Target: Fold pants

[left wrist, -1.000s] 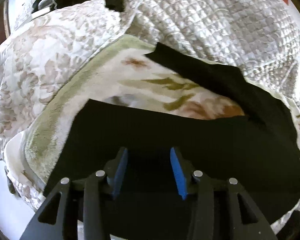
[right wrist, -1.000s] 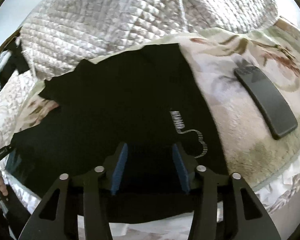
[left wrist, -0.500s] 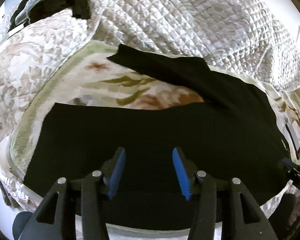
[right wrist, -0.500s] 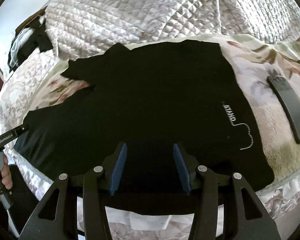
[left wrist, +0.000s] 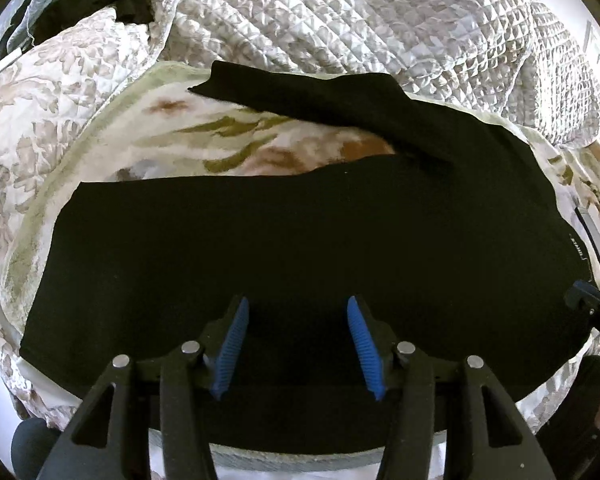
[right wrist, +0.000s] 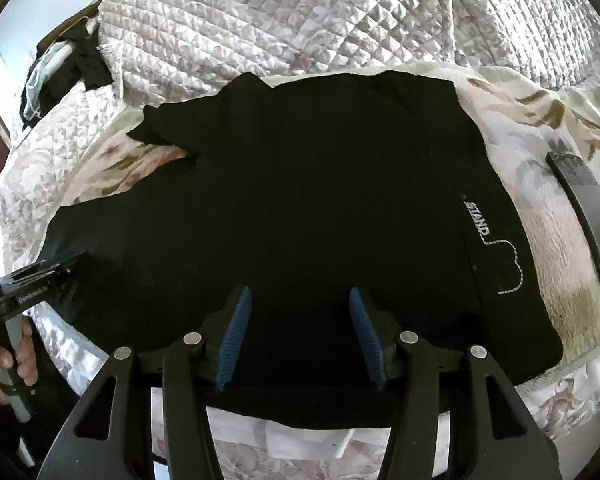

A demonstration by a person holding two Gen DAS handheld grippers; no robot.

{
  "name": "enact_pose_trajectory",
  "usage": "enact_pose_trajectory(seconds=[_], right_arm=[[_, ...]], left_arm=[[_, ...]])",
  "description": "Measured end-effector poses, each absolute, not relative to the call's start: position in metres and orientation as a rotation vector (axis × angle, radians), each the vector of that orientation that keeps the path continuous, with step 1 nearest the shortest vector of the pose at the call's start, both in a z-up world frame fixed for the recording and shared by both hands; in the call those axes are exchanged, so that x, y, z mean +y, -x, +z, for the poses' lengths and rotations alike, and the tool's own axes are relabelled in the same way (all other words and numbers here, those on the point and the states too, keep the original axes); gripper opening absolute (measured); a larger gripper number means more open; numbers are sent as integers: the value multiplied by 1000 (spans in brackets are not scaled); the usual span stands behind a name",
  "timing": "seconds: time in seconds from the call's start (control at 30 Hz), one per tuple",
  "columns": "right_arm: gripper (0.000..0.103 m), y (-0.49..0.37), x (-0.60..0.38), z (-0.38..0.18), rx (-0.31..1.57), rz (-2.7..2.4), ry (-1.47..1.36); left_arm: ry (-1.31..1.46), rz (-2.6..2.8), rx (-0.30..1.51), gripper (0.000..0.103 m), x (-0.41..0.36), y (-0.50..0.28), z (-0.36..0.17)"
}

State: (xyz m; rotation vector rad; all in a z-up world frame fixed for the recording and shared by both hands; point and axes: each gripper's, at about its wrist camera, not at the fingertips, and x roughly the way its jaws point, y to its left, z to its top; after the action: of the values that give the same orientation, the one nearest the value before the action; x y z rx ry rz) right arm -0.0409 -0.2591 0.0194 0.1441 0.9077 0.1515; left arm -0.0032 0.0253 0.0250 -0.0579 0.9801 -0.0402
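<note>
Black pants [left wrist: 300, 232] lie flat on a floral blanket [left wrist: 228, 148] on a bed, their two legs spread in a V toward the left. The far leg [left wrist: 340, 96] runs along the blanket's back edge. My left gripper [left wrist: 296, 304] hovers open over the near leg, with no cloth pinched. My right gripper [right wrist: 300, 296] hangs over the waist end of the pants [right wrist: 300, 180], left of a white "STAND" print [right wrist: 476, 220]. Its jaws are opening and its pads press on nothing.
A dark phone [right wrist: 584, 216] lies on the blanket right of the waist. A quilted cover [left wrist: 360, 20] is heaped behind the pants. Dark clothes [right wrist: 80, 64] sit at the back left. A hand [right wrist: 16, 356] holds the left tool's handle at the bed's near edge.
Both grippers have drawn back toward the bed's near edge, so more of the pants shows in each view. The jaws of both stand slightly wider.
</note>
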Motion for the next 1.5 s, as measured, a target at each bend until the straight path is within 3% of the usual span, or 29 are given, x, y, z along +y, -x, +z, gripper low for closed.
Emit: enact_pose_trajectory(seconds=[0.7,0.8,1.1,1.5], right_arm=[[54,24,-249,19,924,213,-88],[60,13,-251,23,919,224,-81],[61,-47,-262,38,889,248,-37],[66,-174,-279,39,867,282,46]], left_arm=[[28,-125,969,58,8,-20,43],[27,-139,969,58,10,-39,49],[29,-190,911,67,13,-118,66],[39,-245,880,75,2,-245,45]])
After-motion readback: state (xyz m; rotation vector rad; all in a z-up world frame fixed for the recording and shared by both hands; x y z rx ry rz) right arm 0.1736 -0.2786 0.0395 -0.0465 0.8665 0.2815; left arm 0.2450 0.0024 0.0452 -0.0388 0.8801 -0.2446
